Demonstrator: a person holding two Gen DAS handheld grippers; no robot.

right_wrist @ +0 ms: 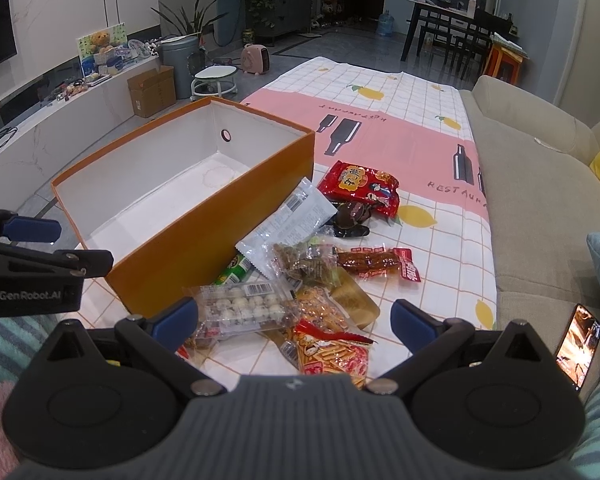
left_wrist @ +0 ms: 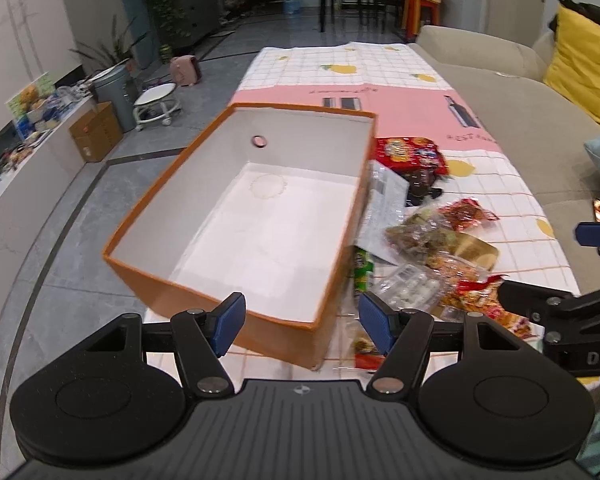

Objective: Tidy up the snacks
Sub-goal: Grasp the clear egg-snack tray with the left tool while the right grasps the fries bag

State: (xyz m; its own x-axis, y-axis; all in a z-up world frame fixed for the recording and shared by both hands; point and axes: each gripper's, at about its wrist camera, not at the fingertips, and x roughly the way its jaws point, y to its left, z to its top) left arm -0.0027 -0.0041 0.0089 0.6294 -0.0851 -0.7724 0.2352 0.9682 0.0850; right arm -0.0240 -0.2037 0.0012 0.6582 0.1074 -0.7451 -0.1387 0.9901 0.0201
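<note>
An open orange box (left_wrist: pixel 204 168) with a white, empty inside stands on the table's left side; it also shows in the right wrist view (right_wrist: pixel 204 216). A pile of snack packets (right_wrist: pixel 320 272) lies to its right: a red bag (right_wrist: pixel 360 186), a white wrapper (right_wrist: pixel 296 220), a clear tray of white balls (right_wrist: pixel 244 304), a red-orange strip packet (right_wrist: pixel 332 352). The pile also shows in the left wrist view (left_wrist: pixel 432 240). My left gripper (left_wrist: pixel 302 320) is open above the box's near corner. My right gripper (right_wrist: pixel 296 320) is open over the near packets, holding nothing.
A tablecloth (right_wrist: pixel 400 120) with pink band and lemons covers the low table. A beige sofa (right_wrist: pixel 540 184) runs along the right, with a lit phone (right_wrist: pixel 580 348) on it. A stool (left_wrist: pixel 156 100), bin and cardboard carton stand on the floor at left.
</note>
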